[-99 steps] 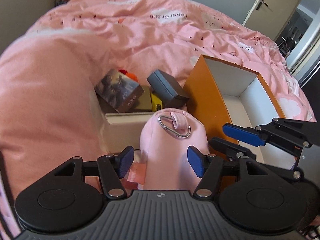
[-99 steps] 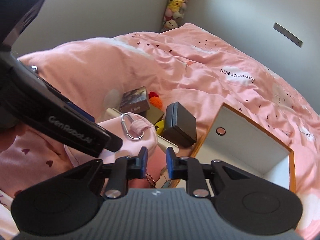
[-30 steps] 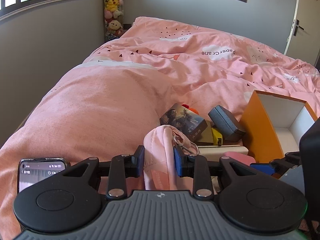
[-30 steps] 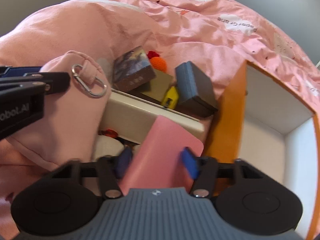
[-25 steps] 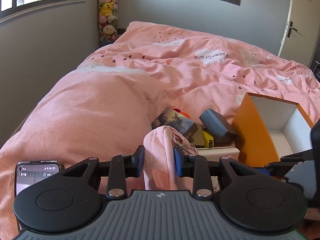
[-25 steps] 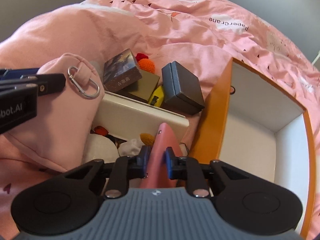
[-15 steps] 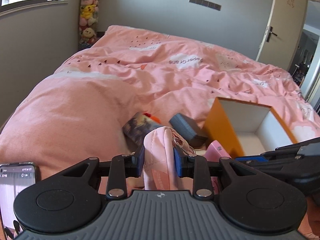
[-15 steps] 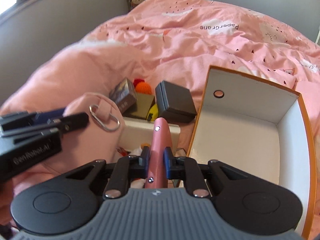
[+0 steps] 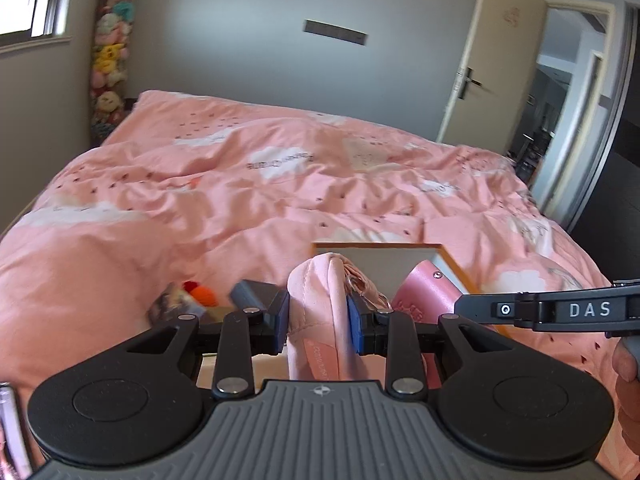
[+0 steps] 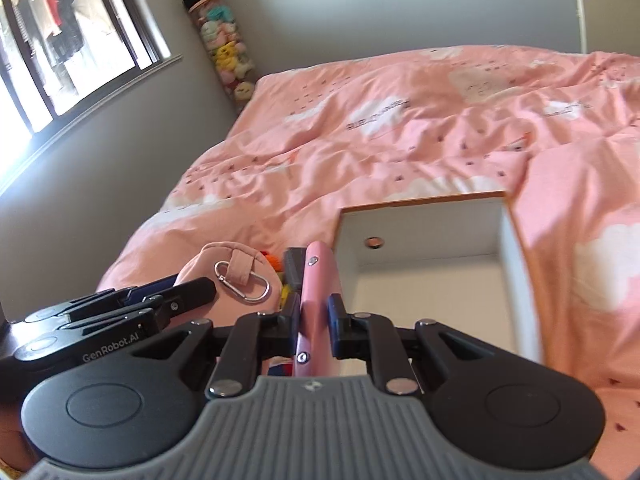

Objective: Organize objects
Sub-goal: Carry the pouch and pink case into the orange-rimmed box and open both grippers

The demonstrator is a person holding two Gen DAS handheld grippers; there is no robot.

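Both grippers carry something at this moment. In the left wrist view the left gripper (image 9: 318, 322) pinches a soft pink pouch (image 9: 316, 300) between its blue pads, and the cloth bulges up above the fingers. A metal carabiner (image 10: 242, 282) hangs from the loop of the pouch, as the right wrist view shows. The right gripper (image 10: 316, 326) is pressed together on a thin pink wallet (image 10: 316, 292), which stands on its edge between the pads, with 2 small studs visible on its side.

Beyond both tools, the open box (image 10: 510, 248) with white inside and orange outside lies on the pink duvet (image 10: 400, 140). It looks empty, and it is just beyond the wallet in the right wrist view. To the left of it some more items wait: a dark grey case (image 9: 252, 292), an orange ball (image 9: 202, 294) and a printed card box (image 9: 172, 302), all blurred.

I judge that the next step is to put the wallet and the pouch into the box. Some risks exist. The wallet is held only by its narrow edge, so it can turn or slip out if the hand swings fast. The 2 grippers are close together, and they may knock each other above the box. The pouch is soft, so it may sag, and its carabiner may catch on the box rim. The duvet is soft too, so the box can tip if a gripper pushes on its wall.
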